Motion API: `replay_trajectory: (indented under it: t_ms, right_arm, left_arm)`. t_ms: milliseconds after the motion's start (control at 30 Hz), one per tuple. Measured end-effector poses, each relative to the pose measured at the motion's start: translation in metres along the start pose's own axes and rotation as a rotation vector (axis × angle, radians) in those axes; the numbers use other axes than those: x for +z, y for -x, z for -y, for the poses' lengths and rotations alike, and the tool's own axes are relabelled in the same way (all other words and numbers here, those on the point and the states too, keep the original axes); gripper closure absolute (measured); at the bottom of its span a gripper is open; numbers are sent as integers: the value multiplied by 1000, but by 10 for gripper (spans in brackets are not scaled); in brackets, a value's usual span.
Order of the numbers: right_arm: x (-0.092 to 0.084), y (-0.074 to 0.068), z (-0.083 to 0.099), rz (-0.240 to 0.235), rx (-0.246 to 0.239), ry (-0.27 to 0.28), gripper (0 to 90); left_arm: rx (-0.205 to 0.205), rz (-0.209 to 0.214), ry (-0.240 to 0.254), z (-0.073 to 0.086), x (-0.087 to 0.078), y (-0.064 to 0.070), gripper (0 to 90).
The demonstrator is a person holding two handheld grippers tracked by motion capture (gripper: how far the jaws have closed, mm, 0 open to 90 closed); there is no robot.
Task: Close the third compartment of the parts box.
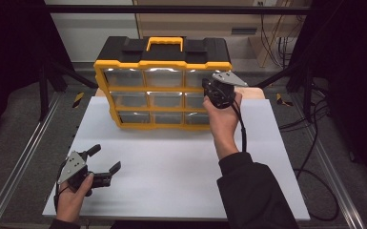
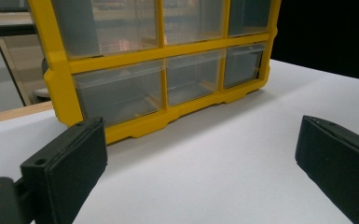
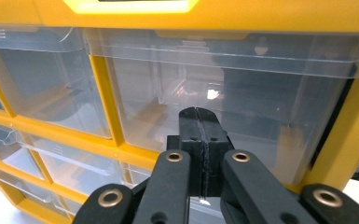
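Organizer's right drawers (behind right tool)

Glossy yellow plastic organizer, clear plastic drawers, matt white tabletop

No readable text, label, brand or number on anything.

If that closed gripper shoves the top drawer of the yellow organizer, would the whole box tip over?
Possibly. The organizer stands tall and narrow on the table, and its clear drawers look empty, so it is probably light. The right gripper is high up, which favours tipping or sliding.
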State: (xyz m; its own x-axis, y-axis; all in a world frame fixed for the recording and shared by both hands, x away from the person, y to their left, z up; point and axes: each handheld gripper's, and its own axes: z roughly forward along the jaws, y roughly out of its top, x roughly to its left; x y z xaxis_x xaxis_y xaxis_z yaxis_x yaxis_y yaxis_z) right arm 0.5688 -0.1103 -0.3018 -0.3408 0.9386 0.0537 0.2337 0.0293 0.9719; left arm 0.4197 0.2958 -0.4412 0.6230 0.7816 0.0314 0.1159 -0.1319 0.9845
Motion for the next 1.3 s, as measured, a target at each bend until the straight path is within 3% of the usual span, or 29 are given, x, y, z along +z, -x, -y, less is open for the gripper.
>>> replay_trajectory:
  t_ms: [933, 1300]
  right_arm:
    - [0, 1, 0, -8, -3, 5, 900]
    - [-11, -1, -5, -54, 0, 17, 900]
  left_arm:
    - [2, 0, -3, 0, 1, 0, 20]
    - [8, -4, -8, 0, 2, 0, 20]
